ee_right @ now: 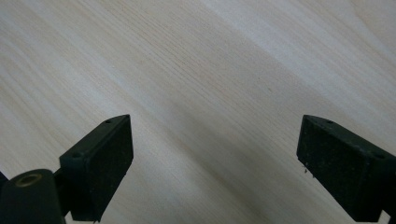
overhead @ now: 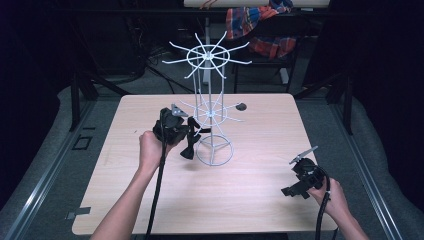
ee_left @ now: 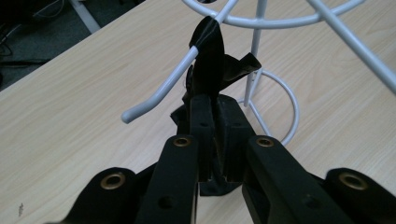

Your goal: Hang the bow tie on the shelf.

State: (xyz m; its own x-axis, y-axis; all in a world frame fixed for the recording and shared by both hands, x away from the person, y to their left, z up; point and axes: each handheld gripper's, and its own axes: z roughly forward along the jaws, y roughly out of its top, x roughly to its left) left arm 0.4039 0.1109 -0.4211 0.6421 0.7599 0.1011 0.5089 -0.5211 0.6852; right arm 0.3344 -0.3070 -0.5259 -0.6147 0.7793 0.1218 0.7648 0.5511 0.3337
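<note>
Pale wooden counter point(overhead: 150, 200) carried a white wire rack point(overhead: 210, 110). A black bow point(ee_left: 210, 65) was pinched between the closed left fingers point(ee_left: 201, 126), threaded on a rack arm directly ahead; the right gripper point(ee_right: 212, 158) was held wide open, empty, well apart.

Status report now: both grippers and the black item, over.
Left gripper shut on black bow, hung over a white rack arm. Right gripper open above bare table. Nothing in the way.

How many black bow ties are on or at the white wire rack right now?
2. One black bow tie is clamped in the left tongs, hanging on a lower arm of the rack. A second dark piece hangs from a lower arm's tip on the right; it is too small to identify.
</note>
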